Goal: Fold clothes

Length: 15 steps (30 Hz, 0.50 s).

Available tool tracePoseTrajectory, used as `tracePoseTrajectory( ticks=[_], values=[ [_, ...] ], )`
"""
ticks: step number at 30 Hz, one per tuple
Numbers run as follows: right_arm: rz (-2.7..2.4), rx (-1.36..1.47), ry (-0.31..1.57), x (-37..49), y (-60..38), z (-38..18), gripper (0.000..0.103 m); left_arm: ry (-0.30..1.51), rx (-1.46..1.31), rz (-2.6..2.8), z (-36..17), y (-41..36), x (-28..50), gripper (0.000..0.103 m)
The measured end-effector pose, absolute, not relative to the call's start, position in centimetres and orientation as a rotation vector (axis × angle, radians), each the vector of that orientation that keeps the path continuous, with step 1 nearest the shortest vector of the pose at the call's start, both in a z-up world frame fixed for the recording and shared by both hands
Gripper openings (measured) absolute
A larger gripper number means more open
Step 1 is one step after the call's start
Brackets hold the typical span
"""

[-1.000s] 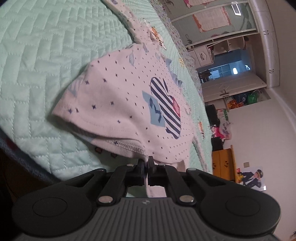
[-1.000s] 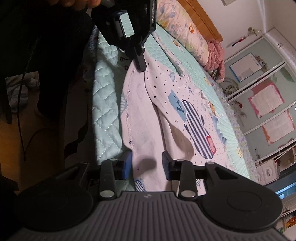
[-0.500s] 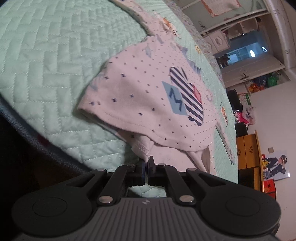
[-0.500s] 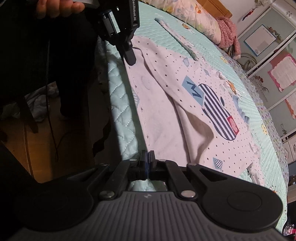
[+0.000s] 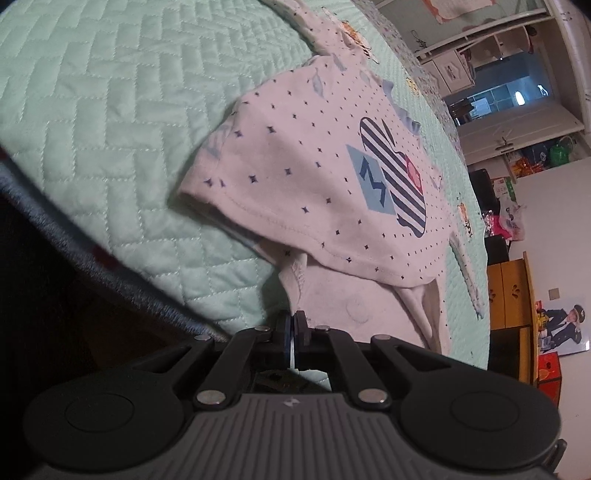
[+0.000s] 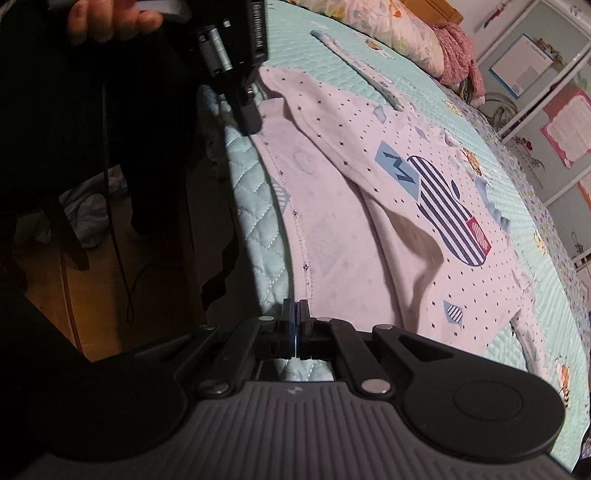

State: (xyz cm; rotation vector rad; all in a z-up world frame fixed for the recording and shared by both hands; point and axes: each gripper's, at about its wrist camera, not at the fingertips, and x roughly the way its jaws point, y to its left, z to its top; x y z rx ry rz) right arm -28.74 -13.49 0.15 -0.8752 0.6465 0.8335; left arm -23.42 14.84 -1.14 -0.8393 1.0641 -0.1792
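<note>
A pale pink child's shirt [image 5: 306,166] with navy stars and a striped patch [image 5: 395,177] lies on a mint quilted bedspread [image 5: 110,92], its front layer partly folded back over the inner layer. My left gripper [image 5: 294,321] is shut on the shirt's bottom hem at the bed's edge. The right wrist view shows that left gripper [image 6: 251,118] at the far corner of the hem, held by a person's hand [image 6: 107,22]. At the near end of the same hem on the shirt [image 6: 369,229], my right gripper [image 6: 295,310] is shut on the fabric.
The bed edge runs just under both grippers, with wooden floor [image 6: 92,295] and a cable below. A floral pillow [image 6: 406,26] and a pink bundle [image 6: 458,62] lie at the head. A light strip of fabric [image 6: 354,62] lies beyond the shirt. A yellow cabinet [image 5: 509,295] stands past the bed.
My right gripper went from open to shut on the hem. The hem now lies drawn out along the bed edge between both grippers. The left stayed shut.
</note>
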Motion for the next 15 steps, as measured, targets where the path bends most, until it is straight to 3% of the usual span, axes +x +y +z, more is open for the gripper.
tracePoseTrajectory(
  ticks=[3, 5, 7, 11, 15],
  values=[
    [0.821, -0.777, 0.671, -28.4, -14.5, 1.0, 0.005, 1.081, -0.825, -0.189, -0.6, 15.0, -23.8, 0.000],
    [0.796, -0.693, 0.671, -28.2, -15.6, 1.8, 0.024, 1.062, -0.797, -0.166, 0.1, 15.6, -24.4, 0.001],
    [0.771, -0.609, 0.671, -28.1, -16.7, 2.6, 0.050, 1.025, -0.764, -0.123, 1.1, 16.5, -25.0, 0.004],
    [0.717, -0.443, 0.667, -27.8, -19.0, 4.2, 0.051, 0.951, -0.650, -0.019, 2.5, 18.1, -25.0, 0.021],
    [0.635, -0.362, 0.675, -27.3, -20.6, 4.3, 0.051, 0.924, -0.565, 0.008, 2.3, 18.3, -24.3, 0.021]
  ],
)
